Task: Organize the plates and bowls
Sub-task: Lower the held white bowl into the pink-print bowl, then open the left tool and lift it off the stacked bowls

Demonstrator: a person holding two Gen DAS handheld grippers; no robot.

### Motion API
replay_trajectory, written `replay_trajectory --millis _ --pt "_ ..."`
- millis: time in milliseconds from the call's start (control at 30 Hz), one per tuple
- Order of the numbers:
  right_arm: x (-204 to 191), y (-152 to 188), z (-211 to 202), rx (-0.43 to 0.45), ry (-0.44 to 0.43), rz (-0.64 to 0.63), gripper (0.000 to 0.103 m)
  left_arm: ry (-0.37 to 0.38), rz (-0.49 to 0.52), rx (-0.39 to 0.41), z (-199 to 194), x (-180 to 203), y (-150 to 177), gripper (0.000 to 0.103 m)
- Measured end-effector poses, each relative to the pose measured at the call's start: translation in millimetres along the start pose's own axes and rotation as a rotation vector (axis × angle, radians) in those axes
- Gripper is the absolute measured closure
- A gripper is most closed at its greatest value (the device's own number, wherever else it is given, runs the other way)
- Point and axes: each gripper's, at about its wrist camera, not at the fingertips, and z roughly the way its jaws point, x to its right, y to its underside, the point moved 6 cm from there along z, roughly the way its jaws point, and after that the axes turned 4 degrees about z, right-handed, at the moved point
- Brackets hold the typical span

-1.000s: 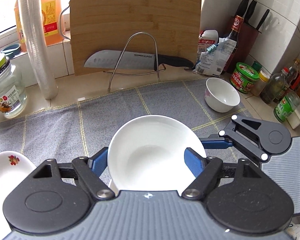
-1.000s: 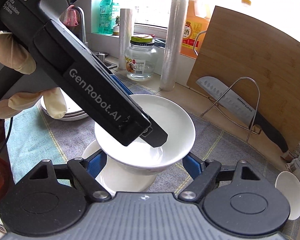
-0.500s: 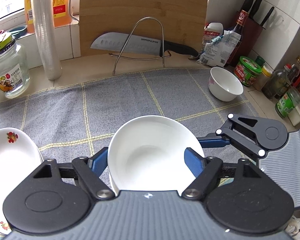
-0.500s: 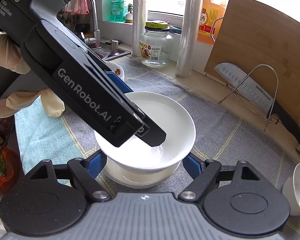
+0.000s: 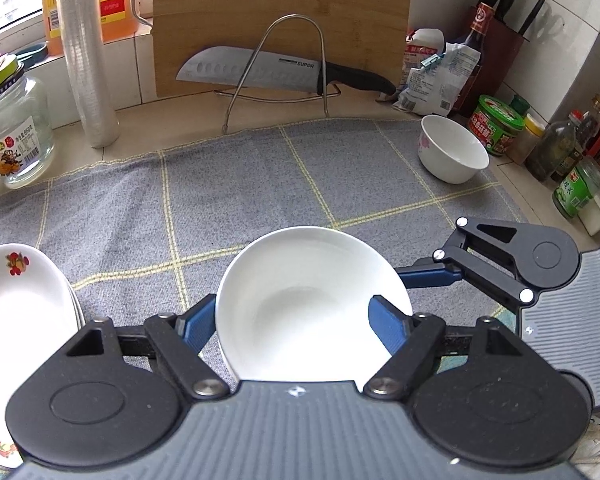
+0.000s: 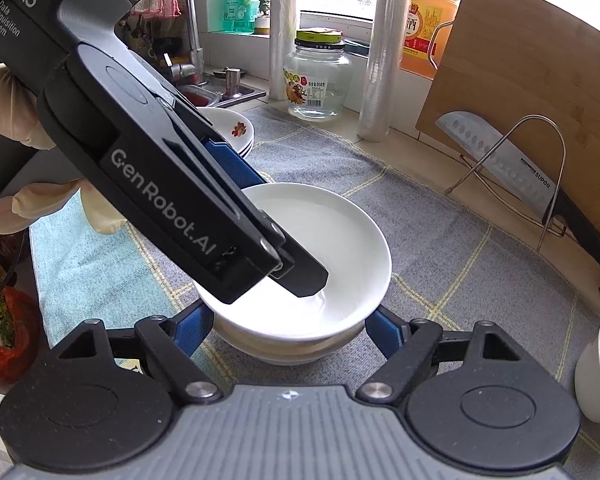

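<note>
Now the left tool (image 5: pixel 296 318) grips a white shallow bowl (image 5: pixel 314 300) by its near rim, one blue pad on each side, and holds it low over a second white bowl (image 6: pixel 284 350) that sits on the grey checked towel (image 5: pixel 260 184) in the middle of the desk. From the right wrist view, the upper bowl looks nearly nested in the lower one, though the seam between them is partly hidden and I cannot say whether they already touch.

The right tool (image 6: pixel 288 328) stands with its blue pads on either side of the lower bowl; whether they press on it or merely flank it cannot be told.

Risks from here, as I judge them: the grip is on one edge only, so the bowl could pivot and clack down on its far side if let go before it seats. If it sits off-centre, the pair may rock. Glazed rims can chip under a hard drop. A floral plate stack (image 5: pixel 18 300) lies at the near left, and a small white bowl (image 5: pixel 452 152) stands far right, both still to gather.
</note>
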Motion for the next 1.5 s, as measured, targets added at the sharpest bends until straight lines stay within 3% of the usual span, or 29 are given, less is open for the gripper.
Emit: replay_trajectory --millis 733,833,933,967,1233,1500 --pt "0.4 0.0 0.5 0.008 -0.006 0.001 0.016 -0.002 -0.008 -0.004 4.8 -1.0 1.5 0.024" --pt "0.5 0.1 1.2 0.011 -0.009 0.0 0.014 -0.006 -0.01 0.003 5.6 -2.0 1.5 0.024" --pt "0.1 1.0 1.8 0.018 -0.012 -0.005 0.006 -0.006 -0.012 0.014 4.3 -2.4 0.3 0.022" --pt "-0.1 0.7 0.9 0.026 -0.01 -0.006 0.0 -0.006 -0.014 0.021 2.8 -2.8 -0.5 0.022" --pt "2.2 -0.6 -12.1 0.071 -0.027 -0.007 0.0 -0.051 -0.062 0.121 -15.6 -13.3 -0.9 0.011" --pt "-5.7 -0.4 -17.0 0.096 -0.049 -0.026 0.0 -0.174 -0.097 0.227 -38.3 -18.2 10.4 0.01"
